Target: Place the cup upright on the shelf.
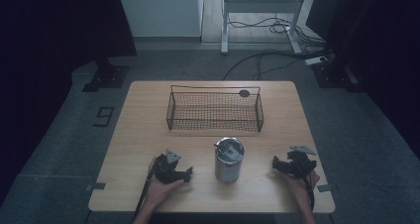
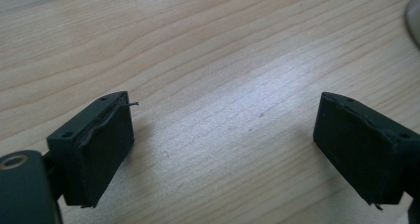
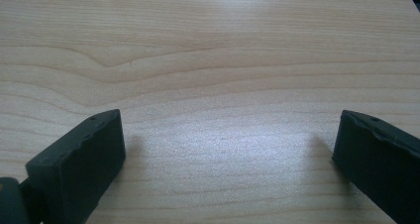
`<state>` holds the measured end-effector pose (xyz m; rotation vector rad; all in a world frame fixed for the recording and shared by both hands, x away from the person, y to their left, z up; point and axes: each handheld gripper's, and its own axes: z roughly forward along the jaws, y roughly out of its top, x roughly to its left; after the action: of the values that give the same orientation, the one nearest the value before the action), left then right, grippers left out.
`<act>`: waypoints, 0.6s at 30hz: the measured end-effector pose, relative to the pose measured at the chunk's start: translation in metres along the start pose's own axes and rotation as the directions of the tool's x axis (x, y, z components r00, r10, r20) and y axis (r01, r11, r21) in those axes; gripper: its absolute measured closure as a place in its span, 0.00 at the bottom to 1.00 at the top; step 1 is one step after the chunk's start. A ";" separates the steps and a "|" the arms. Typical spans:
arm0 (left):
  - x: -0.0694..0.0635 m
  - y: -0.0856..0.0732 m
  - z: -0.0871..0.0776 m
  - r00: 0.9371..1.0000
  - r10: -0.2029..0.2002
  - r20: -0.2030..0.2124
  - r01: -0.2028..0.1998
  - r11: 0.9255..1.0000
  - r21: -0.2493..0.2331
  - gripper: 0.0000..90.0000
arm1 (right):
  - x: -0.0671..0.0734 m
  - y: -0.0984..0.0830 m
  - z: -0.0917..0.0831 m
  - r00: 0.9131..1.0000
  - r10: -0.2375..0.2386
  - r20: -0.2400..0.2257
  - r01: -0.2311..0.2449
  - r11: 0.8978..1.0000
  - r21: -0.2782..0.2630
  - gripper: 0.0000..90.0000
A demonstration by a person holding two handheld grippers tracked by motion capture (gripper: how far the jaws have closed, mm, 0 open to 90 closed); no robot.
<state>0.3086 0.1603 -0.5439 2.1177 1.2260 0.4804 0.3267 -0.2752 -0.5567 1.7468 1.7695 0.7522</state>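
In the high view, a metal can [image 1: 229,159] stands upright on the wooden table [image 1: 148,115], near its front edge and about midway between the two grippers. The left gripper [image 1: 188,173] rests on the table to the can's left, its jaws turned toward the can but stopping short of it. The right gripper [image 1: 275,164] sits farther off on the can's right, its jaws also facing the can, with bare wood between. Behind the can, toward the far side of the table, lies a wire basket [image 1: 215,128].

In the left gripper view, the jaws stand wide apart over bare wood with nothing between them; a grey curved edge, likely the can [image 2: 414,13], shows at the upper right corner, well beyond the jaw tips.

In the right gripper view, the jaws are likewise spread, holding nothing, above bare table.
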 end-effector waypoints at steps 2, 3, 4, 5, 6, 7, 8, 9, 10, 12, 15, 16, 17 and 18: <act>0.000 0.000 -0.004 1.000 -0.007 0.009 0.007 1.000 -0.015 0.12 | 0.000 0.000 0.000 1.000 0.000 0.000 0.000 1.000 0.000 0.00; 0.001 -0.001 -0.007 1.000 -0.025 0.011 0.025 0.999 -0.025 0.12 | 0.000 0.000 0.000 1.000 0.000 0.000 0.000 1.000 0.000 0.00; 0.001 -0.001 -0.009 0.999 -0.044 0.010 0.044 0.998 -0.039 0.15 | 0.000 0.000 0.000 1.000 -0.001 0.000 0.001 1.000 -0.001 0.00; 0.001 0.000 -0.011 0.999 -0.053 0.011 0.054 0.997 -0.053 0.17 | 0.000 0.000 0.000 1.000 -0.001 -0.002 0.001 1.000 -0.001 0.00; 0.000 0.001 -0.013 0.999 -0.050 0.011 0.050 0.997 -0.061 0.17 | 0.000 0.000 0.000 1.000 -0.001 -0.002 0.001 1.000 -0.001 0.00; -0.001 0.003 -0.015 0.999 -0.043 0.009 0.043 0.997 -0.069 0.17 | 0.000 0.000 0.000 1.000 -0.003 -0.004 0.003 1.000 -0.002 0.00; -0.002 0.005 -0.018 0.999 -0.037 0.008 0.038 0.996 -0.081 0.17 | 0.000 0.000 0.000 1.000 -0.004 -0.005 0.004 1.000 -0.002 0.00; -0.003 0.007 -0.022 0.999 -0.038 0.011 0.039 0.995 -0.096 0.17 | 0.000 0.000 0.000 1.000 -0.005 -0.006 0.005 1.000 -0.002 0.00; -0.004 0.009 -0.026 0.999 -0.043 0.018 0.044 0.993 -0.106 0.17 | 0.000 0.000 0.000 1.000 -0.007 -0.007 0.007 1.000 -0.002 0.00; -0.005 0.012 -0.033 0.998 -0.053 0.040 0.057 0.990 -0.129 0.18 | 0.000 0.000 0.000 1.000 -0.007 -0.009 0.007 1.000 -0.003 0.01; -0.009 0.016 -0.044 0.996 -0.057 0.063 0.066 0.986 -0.154 0.18 | 0.000 0.000 0.000 1.000 -0.008 -0.009 0.008 1.000 -0.003 0.01; -0.009 0.017 -0.046 0.996 -0.055 0.069 0.065 0.985 -0.157 0.17 | 0.000 0.000 0.000 1.000 -0.008 -0.009 0.008 1.000 -0.003 0.01; -0.010 0.019 -0.050 0.996 -0.048 0.075 0.060 0.985 -0.164 0.17 | 0.000 0.000 0.000 1.000 -0.008 -0.009 0.008 1.000 -0.003 0.01; -0.012 0.020 -0.054 0.996 -0.045 0.082 0.059 0.983 -0.176 0.17 | 0.000 0.000 0.000 1.000 -0.008 -0.009 0.008 1.000 -0.003 0.01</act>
<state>0.2835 0.1615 -0.4906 1.9310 1.1475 0.4618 0.3266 -0.2753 -0.5565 1.7356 1.7793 0.7606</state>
